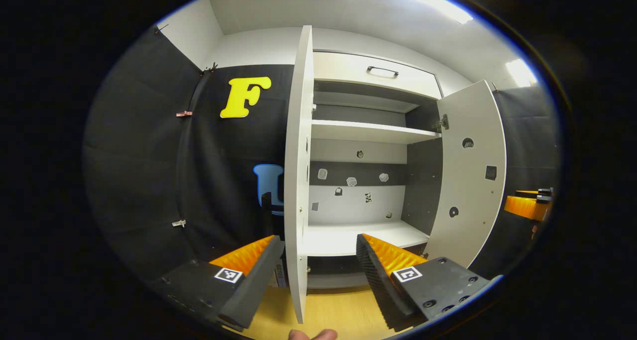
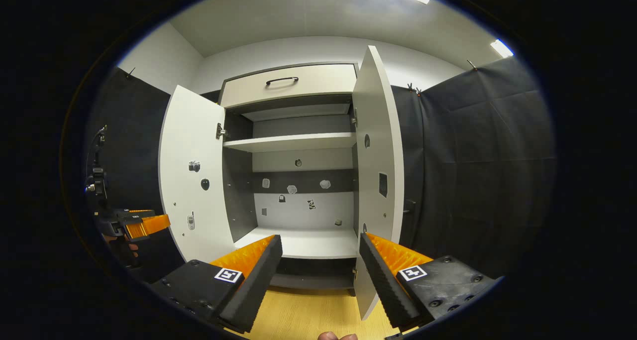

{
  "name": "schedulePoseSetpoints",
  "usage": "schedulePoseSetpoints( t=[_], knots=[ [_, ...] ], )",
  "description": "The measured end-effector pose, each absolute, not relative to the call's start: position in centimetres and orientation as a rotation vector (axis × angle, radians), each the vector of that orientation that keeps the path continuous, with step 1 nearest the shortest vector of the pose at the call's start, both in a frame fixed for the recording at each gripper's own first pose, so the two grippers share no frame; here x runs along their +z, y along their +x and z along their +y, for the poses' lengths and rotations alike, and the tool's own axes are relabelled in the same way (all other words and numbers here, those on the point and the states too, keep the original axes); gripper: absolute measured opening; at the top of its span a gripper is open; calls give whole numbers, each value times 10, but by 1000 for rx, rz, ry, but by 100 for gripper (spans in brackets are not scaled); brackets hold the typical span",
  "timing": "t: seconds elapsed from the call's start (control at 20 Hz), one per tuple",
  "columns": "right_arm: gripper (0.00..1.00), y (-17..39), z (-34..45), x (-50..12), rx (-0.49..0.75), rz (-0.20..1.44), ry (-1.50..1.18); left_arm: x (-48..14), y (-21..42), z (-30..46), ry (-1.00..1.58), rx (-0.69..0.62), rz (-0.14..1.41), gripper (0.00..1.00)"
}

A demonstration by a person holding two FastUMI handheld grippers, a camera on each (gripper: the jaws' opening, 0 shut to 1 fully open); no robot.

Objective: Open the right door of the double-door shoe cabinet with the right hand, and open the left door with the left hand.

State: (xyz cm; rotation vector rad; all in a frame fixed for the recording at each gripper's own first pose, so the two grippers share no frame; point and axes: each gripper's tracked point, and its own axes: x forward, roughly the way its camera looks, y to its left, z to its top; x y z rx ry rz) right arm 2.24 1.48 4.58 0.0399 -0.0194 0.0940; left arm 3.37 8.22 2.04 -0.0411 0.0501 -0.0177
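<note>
The white shoe cabinet (image 1: 373, 131) stands with both doors swung out. In the left gripper view the left door (image 1: 298, 156) is seen edge-on, its free edge between the spread fingers of my left gripper (image 1: 318, 241), close to the left finger; nothing is clamped. The right door (image 1: 470, 180) stands open at the right, and my right gripper (image 1: 517, 203) is beyond it. In the right gripper view my right gripper (image 2: 319, 240) is open in front of the cabinet interior. The right door (image 2: 378, 131) rises by its right finger, the left door (image 2: 191, 146) stands open, and the left gripper (image 2: 149, 224) is beside it.
A drawer with a dark handle (image 1: 382, 71) tops the cabinet. Inside are white shelves (image 2: 291, 142) and small stickers on the back panel. Black cloth walls (image 2: 473, 170) enclose both sides. The floor (image 1: 338, 310) is light wood.
</note>
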Motion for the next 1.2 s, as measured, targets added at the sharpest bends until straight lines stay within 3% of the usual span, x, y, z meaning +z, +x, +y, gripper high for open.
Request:
schedulePoseSetpoints(
  t=[0.05,1.2],
  knots=[
    [98,22,15,46,94,-21,40,21,32,80,-48,-15,44,95],
    [98,20,7,47,85,-15,61,23,18,34,-44,-51,44,95]
  ],
)
